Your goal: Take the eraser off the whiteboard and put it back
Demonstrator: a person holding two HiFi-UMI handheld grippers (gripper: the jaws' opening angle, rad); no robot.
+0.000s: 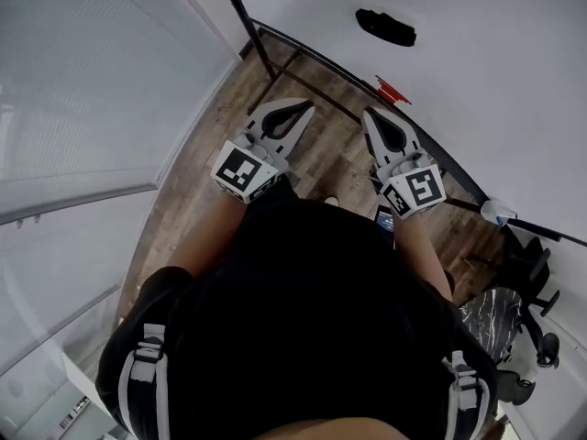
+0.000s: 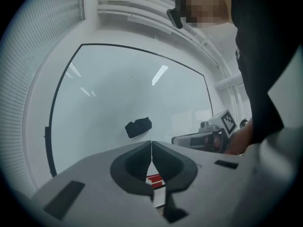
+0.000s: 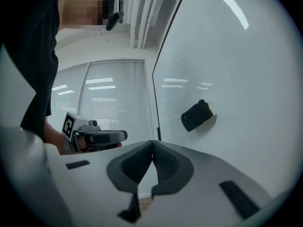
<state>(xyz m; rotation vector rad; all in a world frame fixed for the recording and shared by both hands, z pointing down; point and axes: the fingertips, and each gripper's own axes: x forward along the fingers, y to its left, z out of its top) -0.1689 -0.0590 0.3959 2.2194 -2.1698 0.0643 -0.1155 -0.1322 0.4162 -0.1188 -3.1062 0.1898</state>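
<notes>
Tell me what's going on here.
A person faces a whiteboard with a two-jaw gripper in each hand. The left gripper and the right gripper are both shut and empty, pointing towards the board. The black eraser sits on the whiteboard ahead of them, touched by neither, so it has not yet been taken off.

Black shirt (image 1: 312, 301); grey tongs (image 1: 307, 108) with black pads (image 2: 135, 163), marker cubes (image 1: 240, 170).

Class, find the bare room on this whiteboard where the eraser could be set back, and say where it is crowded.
The whiteboard is bare on every side of the eraser, out to its black frame. The one crowded spot is the lower edge, by the red object near the right gripper.
</notes>
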